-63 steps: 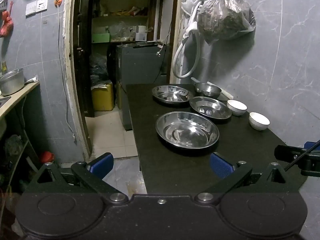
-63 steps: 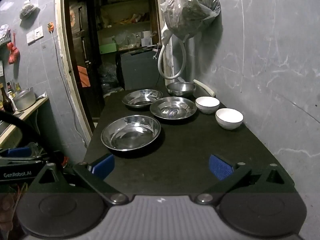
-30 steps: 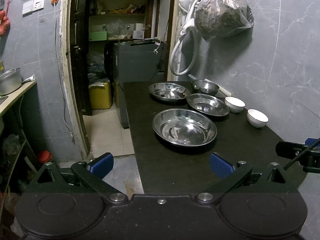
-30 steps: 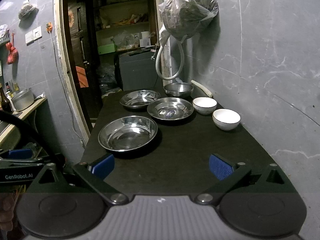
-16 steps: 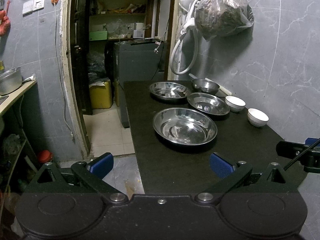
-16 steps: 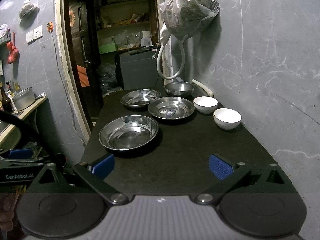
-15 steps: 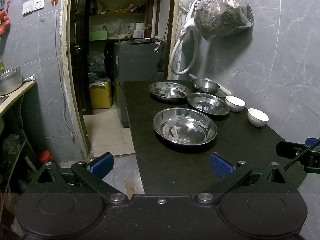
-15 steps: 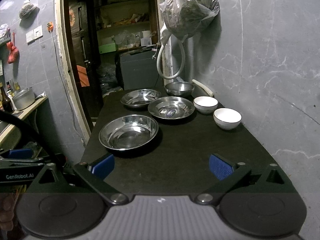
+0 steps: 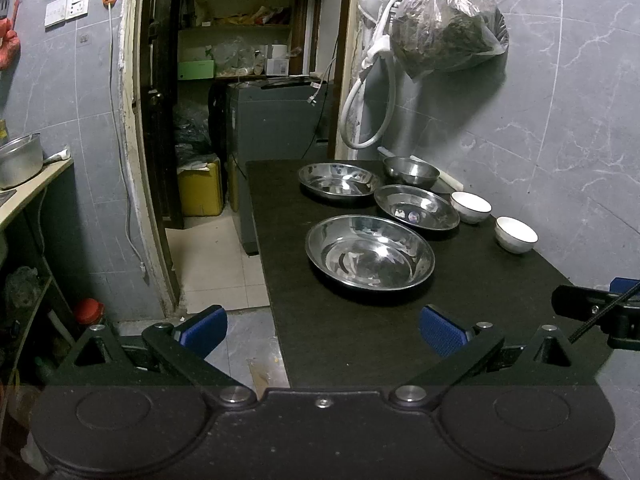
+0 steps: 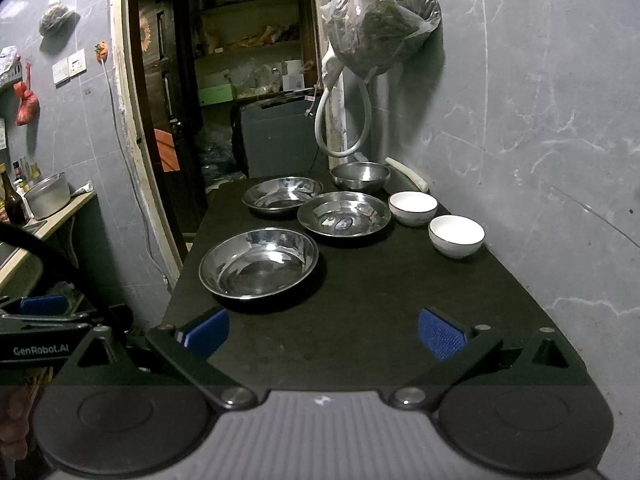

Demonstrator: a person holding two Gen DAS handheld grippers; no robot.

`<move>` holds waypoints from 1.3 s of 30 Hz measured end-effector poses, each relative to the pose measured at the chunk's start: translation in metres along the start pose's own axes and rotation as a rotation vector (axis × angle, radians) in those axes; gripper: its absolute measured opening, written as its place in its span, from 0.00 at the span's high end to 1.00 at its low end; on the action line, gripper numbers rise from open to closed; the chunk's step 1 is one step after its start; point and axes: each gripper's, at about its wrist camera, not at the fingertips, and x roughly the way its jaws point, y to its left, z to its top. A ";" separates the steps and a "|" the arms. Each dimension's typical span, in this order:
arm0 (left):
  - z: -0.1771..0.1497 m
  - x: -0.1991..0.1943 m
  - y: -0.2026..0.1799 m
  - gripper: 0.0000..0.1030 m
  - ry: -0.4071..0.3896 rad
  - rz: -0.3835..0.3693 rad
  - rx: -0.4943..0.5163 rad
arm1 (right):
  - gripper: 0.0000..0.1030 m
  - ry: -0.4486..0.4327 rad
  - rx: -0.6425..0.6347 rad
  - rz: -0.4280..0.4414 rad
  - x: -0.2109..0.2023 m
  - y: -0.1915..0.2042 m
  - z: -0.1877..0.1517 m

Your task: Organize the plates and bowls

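Both grippers empty, fingers spread wide, hovering at the near end of the black table [image 10: 360, 340]. Left gripper [image 9: 322, 330] straddles the table's left front corner: its left pad hangs off over the floor, right pad over the tabletop. Right gripper [image 10: 324, 334] sits over the near strip, both pads above the surface.

Landmark = nearest steel plate [image 10: 259, 263].
- It lies close to the table's left edge, only a narrow dark margin there.
- Second steel plate [image 10: 344, 214] behind it and to the right, rims close; can't tell if touching.
- Third steel plate [image 10: 282, 196] straight behind the landmark, near the left edge at the far end.
- Steel bowl [image 10: 360, 176] furthest back, beyond the second plate, near the wall.
- Two white bowls right of the landmark, along the wall-side edge: near white bowl [image 10: 456, 236], far white bowl [image 10: 413, 208] just behind it, apart from each other.

Open room: bare tabletop between the landmark and the grippers, full width, plus the strip in front of the near white bowl. Right side closed by the grey tiled wall [image 10: 540, 140]; left side drops to the floor and doorway [image 9: 200, 120].
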 end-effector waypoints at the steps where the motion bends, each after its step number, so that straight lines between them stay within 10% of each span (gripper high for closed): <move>1: 0.000 0.000 0.000 0.01 0.000 0.000 -0.001 | 0.00 -0.001 -0.002 0.002 -0.001 -0.001 0.000; 39: -0.003 -0.002 0.011 0.01 0.070 -0.021 -0.020 | 0.00 0.066 -0.045 -0.009 0.011 0.009 -0.005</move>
